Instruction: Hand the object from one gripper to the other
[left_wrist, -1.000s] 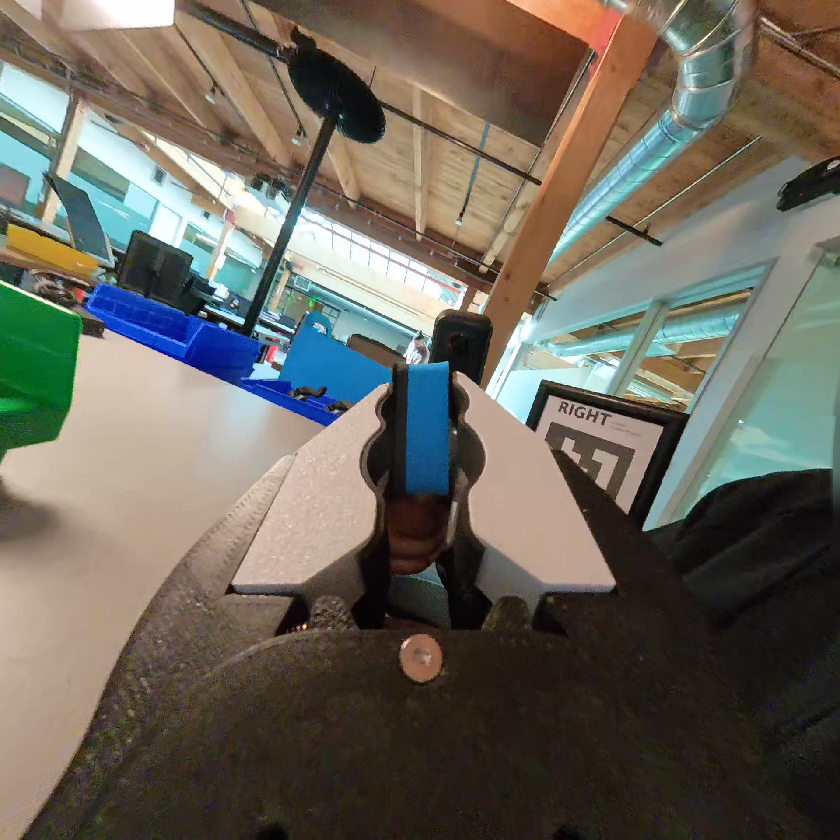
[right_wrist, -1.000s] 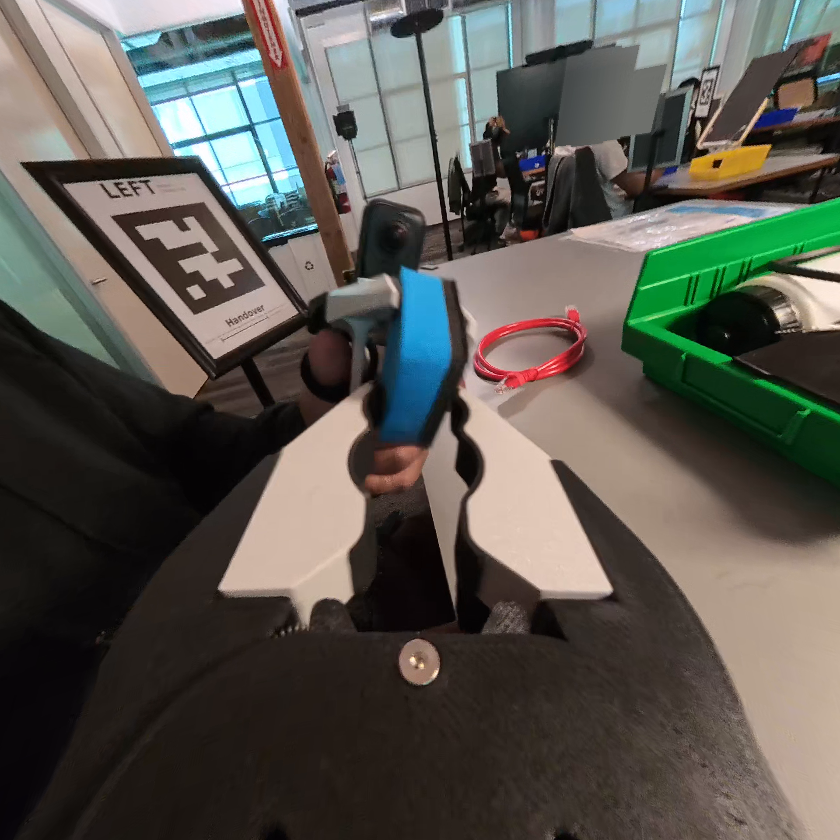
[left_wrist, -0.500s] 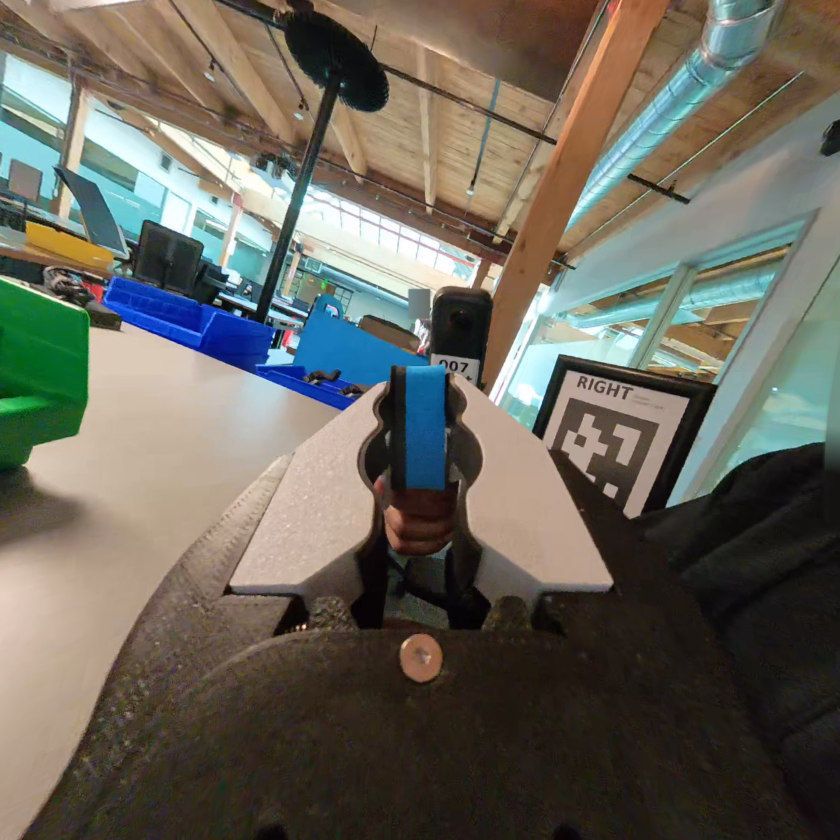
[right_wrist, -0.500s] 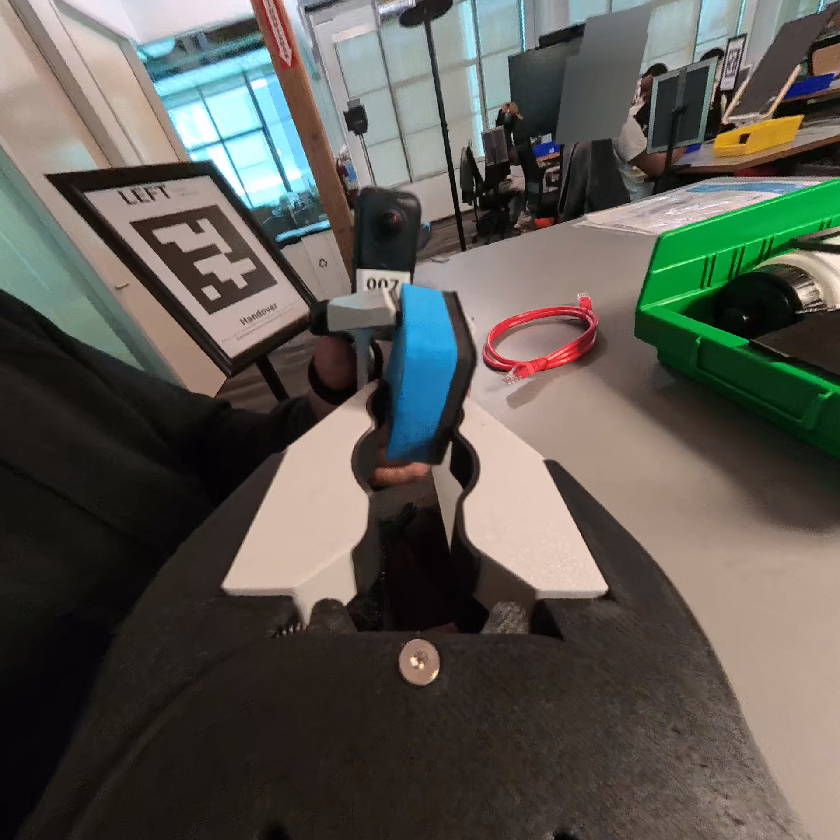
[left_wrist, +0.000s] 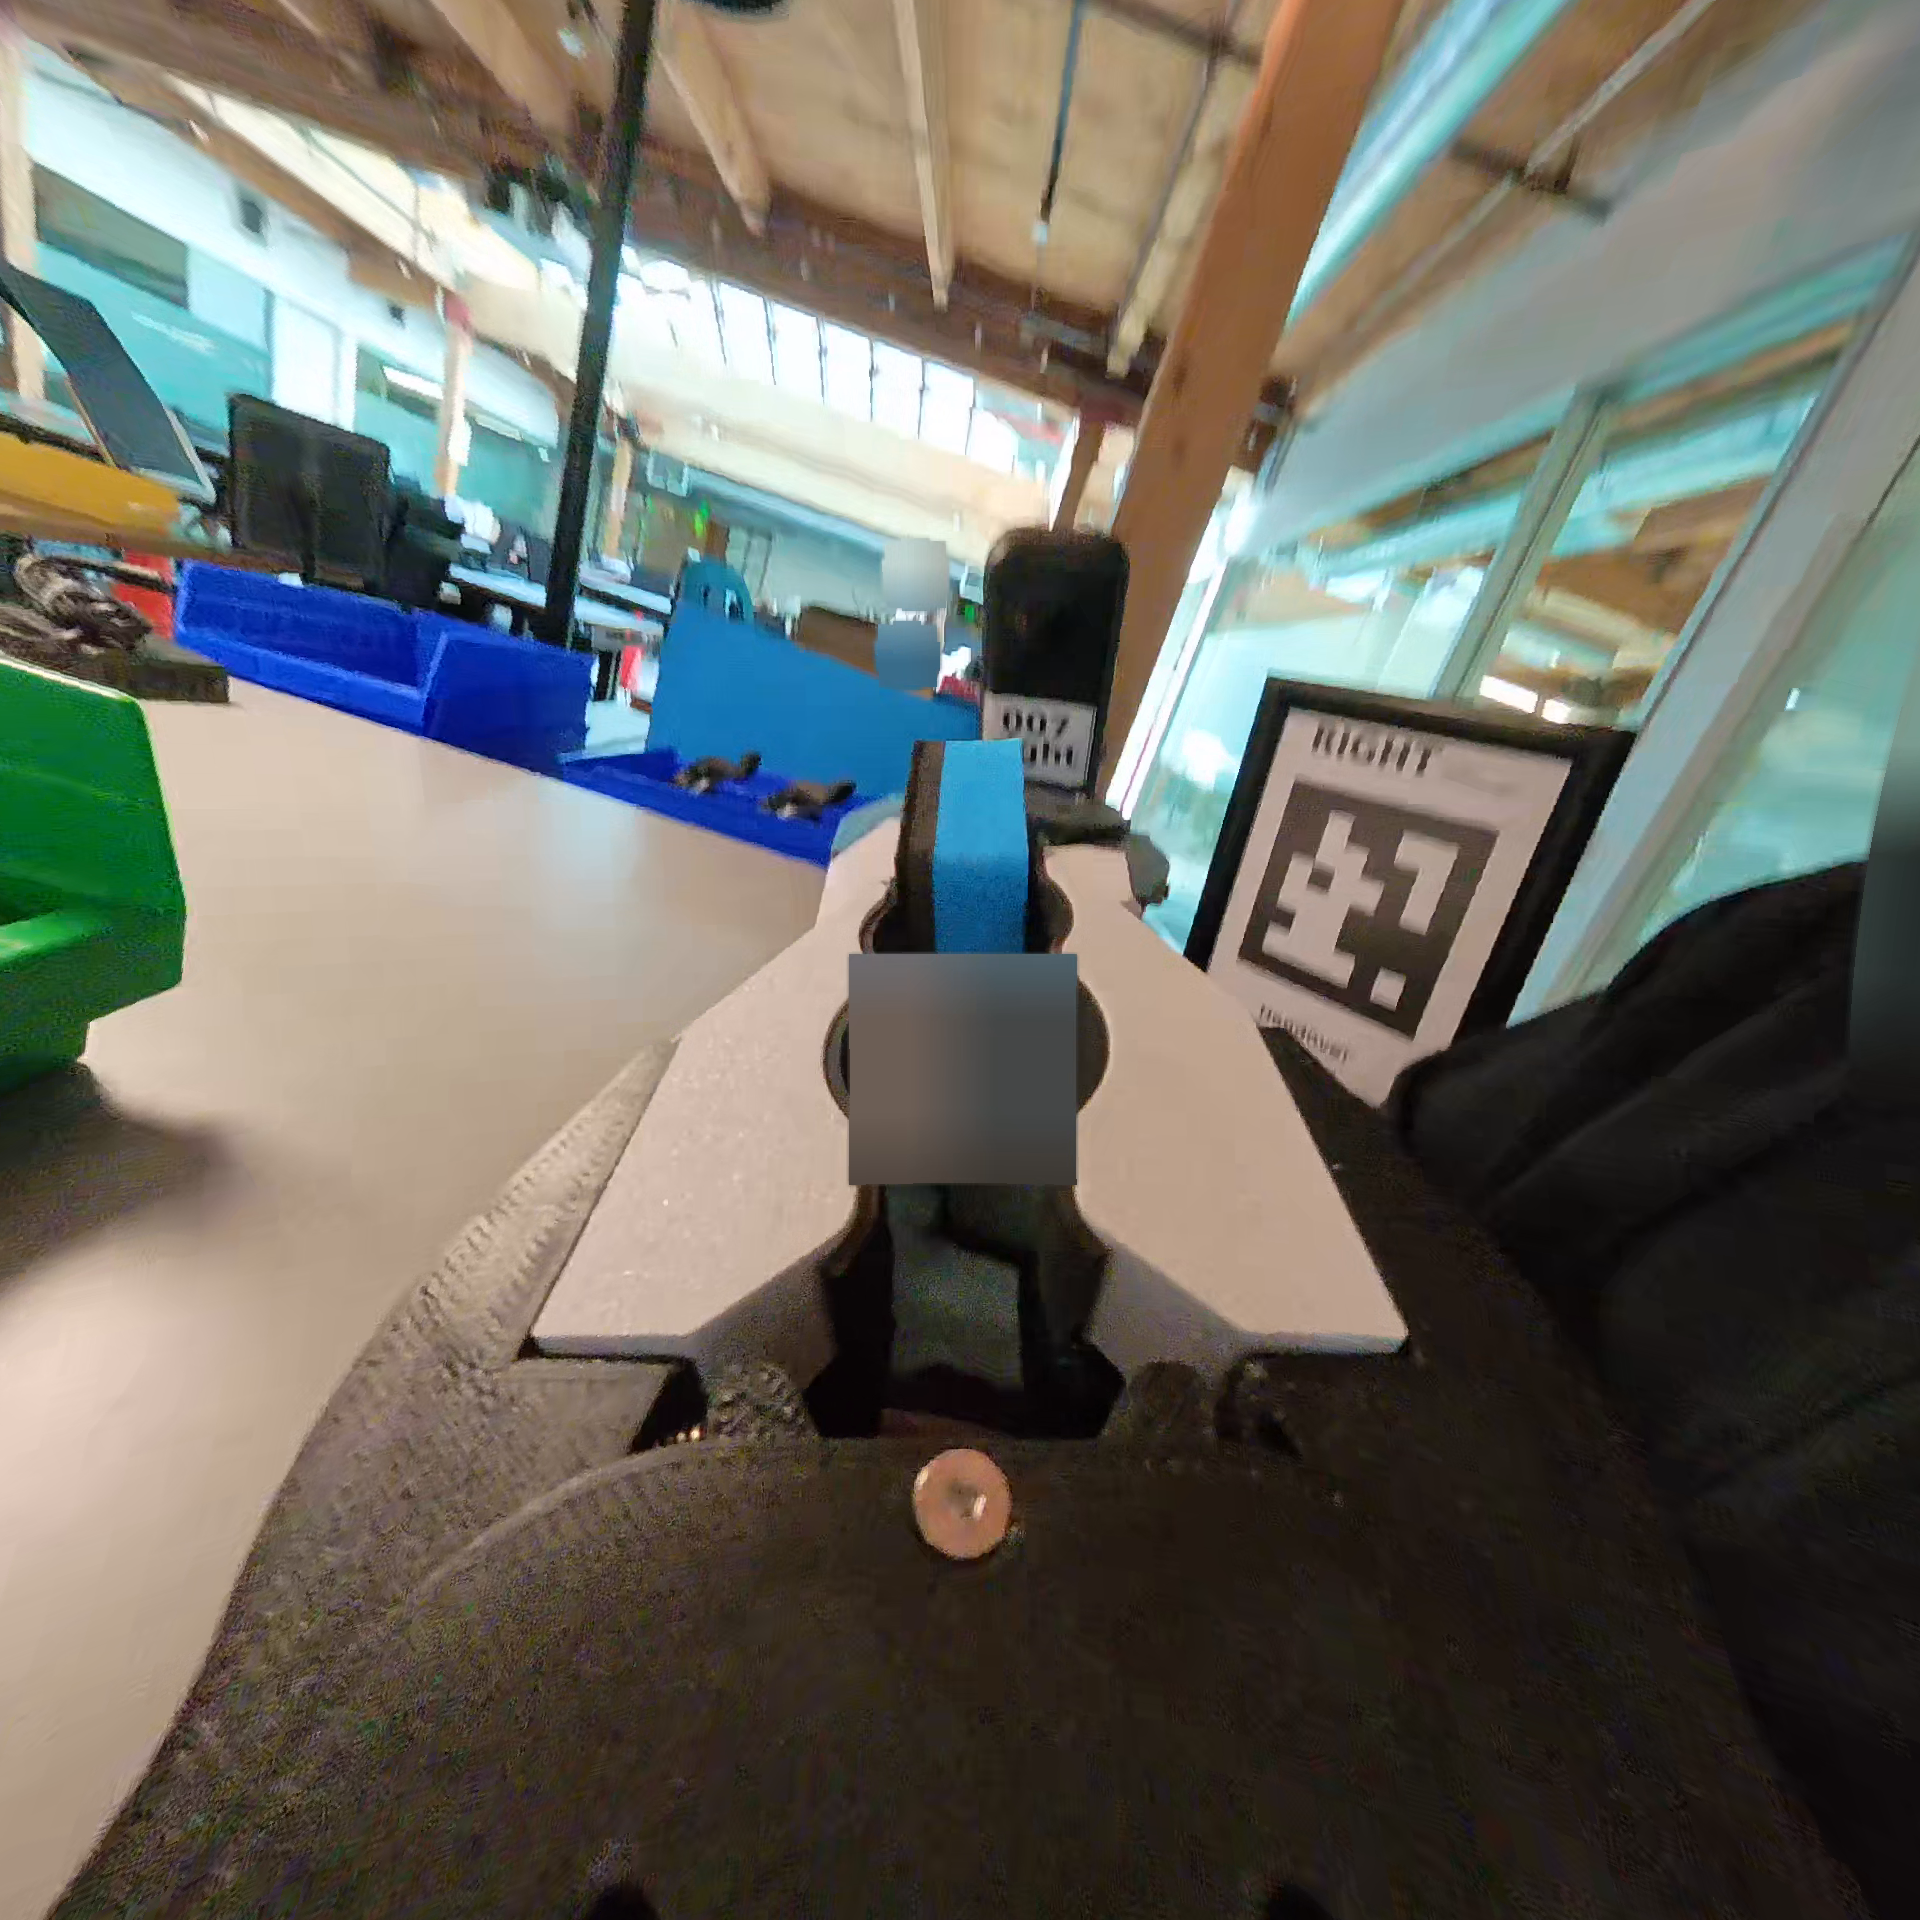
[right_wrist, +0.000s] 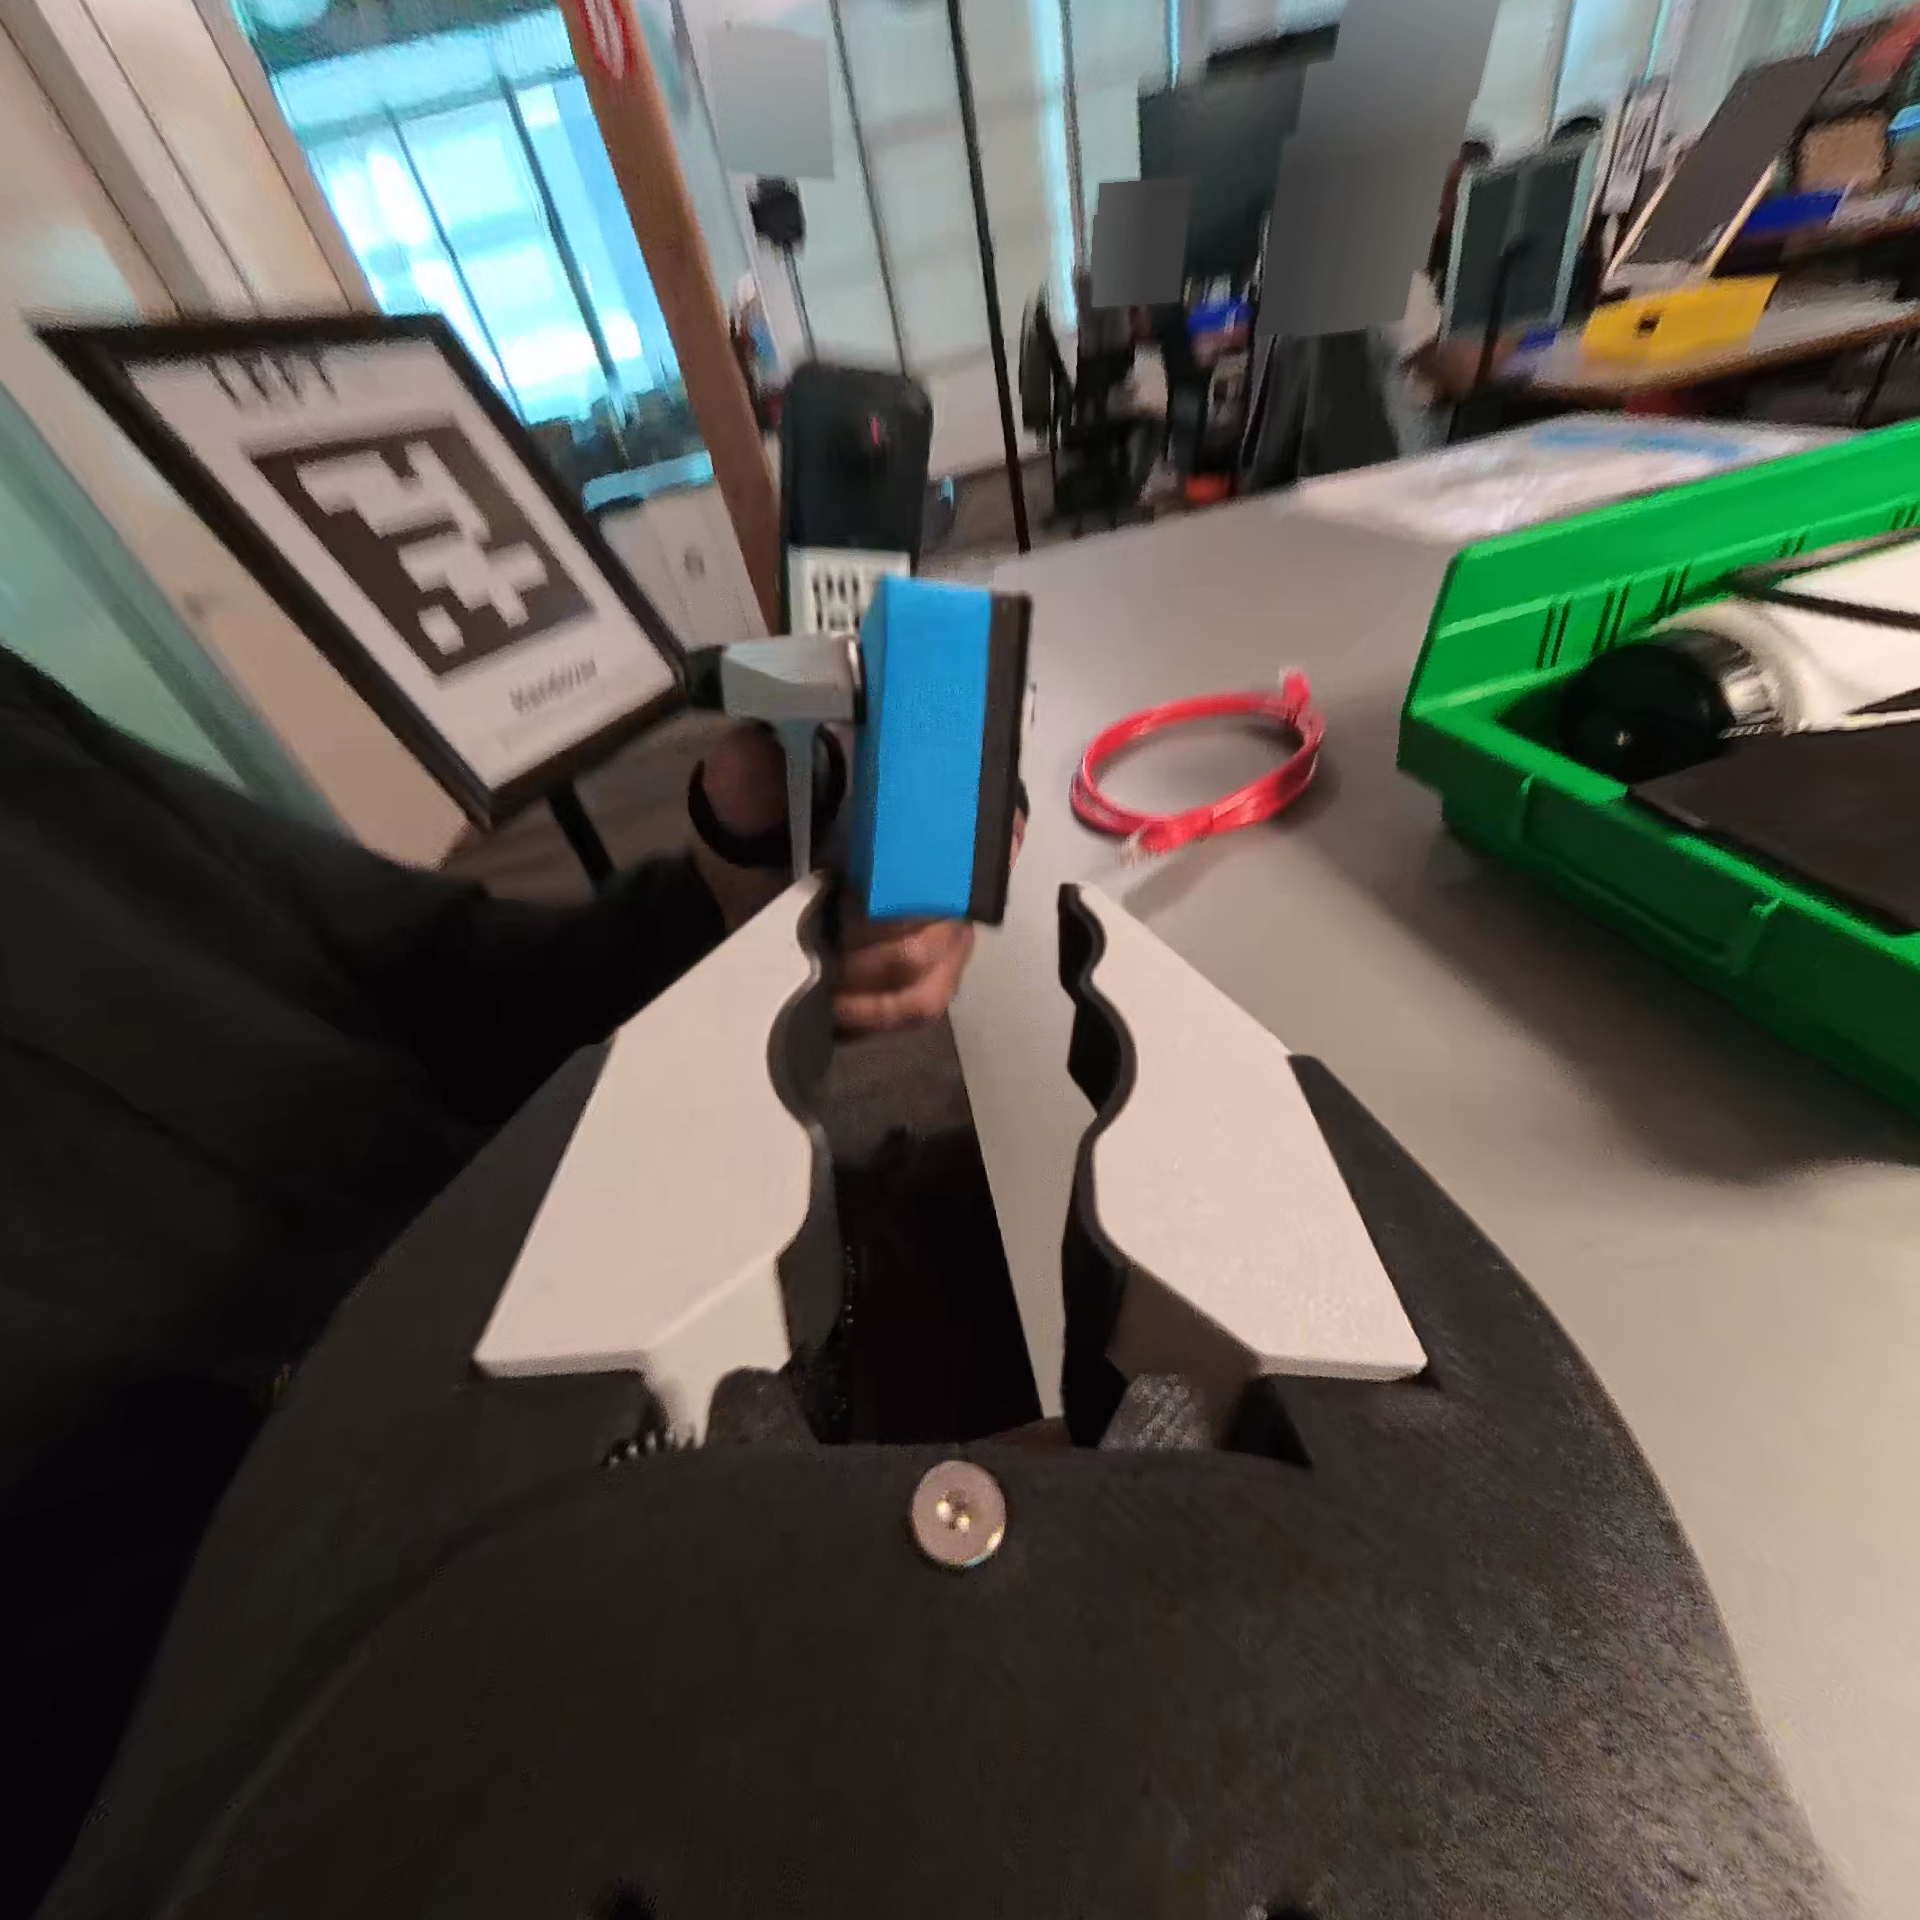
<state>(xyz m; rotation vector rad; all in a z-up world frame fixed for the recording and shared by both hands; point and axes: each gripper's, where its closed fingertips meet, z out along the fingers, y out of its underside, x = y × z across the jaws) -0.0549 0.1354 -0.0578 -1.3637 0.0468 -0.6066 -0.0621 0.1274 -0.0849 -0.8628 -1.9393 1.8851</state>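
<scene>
A blue foam block with a black backing (left_wrist: 977, 831) stands upright between the grey fingers of my left gripper (left_wrist: 971, 862), which is shut on it. In the right wrist view the block (right_wrist: 925, 748) is held above the table by the left gripper's grey finger (right_wrist: 790, 675), with a person's hand below it. My right gripper (right_wrist: 940, 904) is open and empty, its fingertips just below and on either side of the block's lower end, not touching it. The right gripper's black camera (left_wrist: 1055, 623) shows behind the block in the left wrist view.
A grey table (right_wrist: 1351, 1039) carries a coiled red cable (right_wrist: 1195, 769) and a green bin (right_wrist: 1662, 727) with a dark roll inside. Framed marker signs stand at the table's edge (right_wrist: 416, 540) (left_wrist: 1382, 894). Blue bins (left_wrist: 395, 655) sit farther back. A dark sleeve lies at the side. My left and right fingertips are right by each other.
My right gripper has opened, let go of the blue block and drawn back a little. The left gripper stays shut on the block.
</scene>
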